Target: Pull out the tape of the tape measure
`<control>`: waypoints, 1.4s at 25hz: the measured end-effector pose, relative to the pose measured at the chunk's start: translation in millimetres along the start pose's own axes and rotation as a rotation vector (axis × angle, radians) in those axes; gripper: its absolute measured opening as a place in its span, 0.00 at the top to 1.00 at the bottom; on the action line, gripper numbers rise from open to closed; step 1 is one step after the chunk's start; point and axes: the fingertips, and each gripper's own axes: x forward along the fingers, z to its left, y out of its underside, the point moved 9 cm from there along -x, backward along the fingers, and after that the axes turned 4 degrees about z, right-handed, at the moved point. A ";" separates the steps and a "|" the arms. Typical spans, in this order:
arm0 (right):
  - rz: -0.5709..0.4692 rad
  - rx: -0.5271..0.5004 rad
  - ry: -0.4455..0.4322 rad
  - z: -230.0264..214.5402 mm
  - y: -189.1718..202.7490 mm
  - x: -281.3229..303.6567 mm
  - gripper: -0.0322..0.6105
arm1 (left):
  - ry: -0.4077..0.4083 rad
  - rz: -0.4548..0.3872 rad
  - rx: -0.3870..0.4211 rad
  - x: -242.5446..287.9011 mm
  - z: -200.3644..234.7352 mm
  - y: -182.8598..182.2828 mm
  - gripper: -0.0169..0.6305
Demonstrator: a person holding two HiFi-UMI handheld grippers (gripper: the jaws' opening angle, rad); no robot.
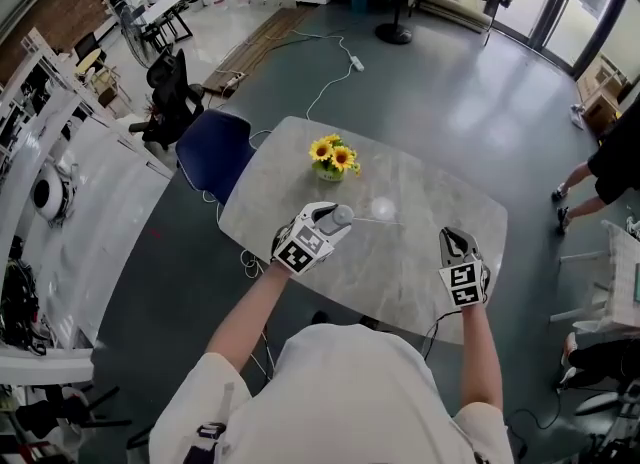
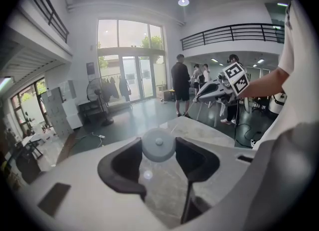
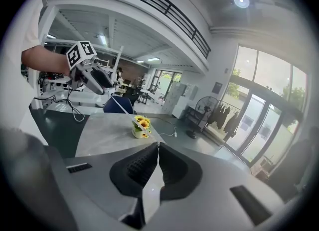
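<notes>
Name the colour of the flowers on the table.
The flowers are yellow with green leaves; clearest in the head view.

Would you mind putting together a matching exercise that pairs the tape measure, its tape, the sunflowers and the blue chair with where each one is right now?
Things:
1. tape measure
2. tape
3. sunflowers
4. blue chair

Places:
A. on the floor by the far left corner of the table
B. clamped between the jaws of the left gripper
C. standing on the table, towards its far side
D. its end pinched in the shut jaws of the right gripper

Pairs: 1-B, 2-D, 3-C, 4-A.
</notes>
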 end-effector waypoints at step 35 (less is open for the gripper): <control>0.049 0.067 0.075 -12.1 36.0 -37.0 0.89 | 0.058 -0.027 0.018 6.3 -16.8 -9.9 0.64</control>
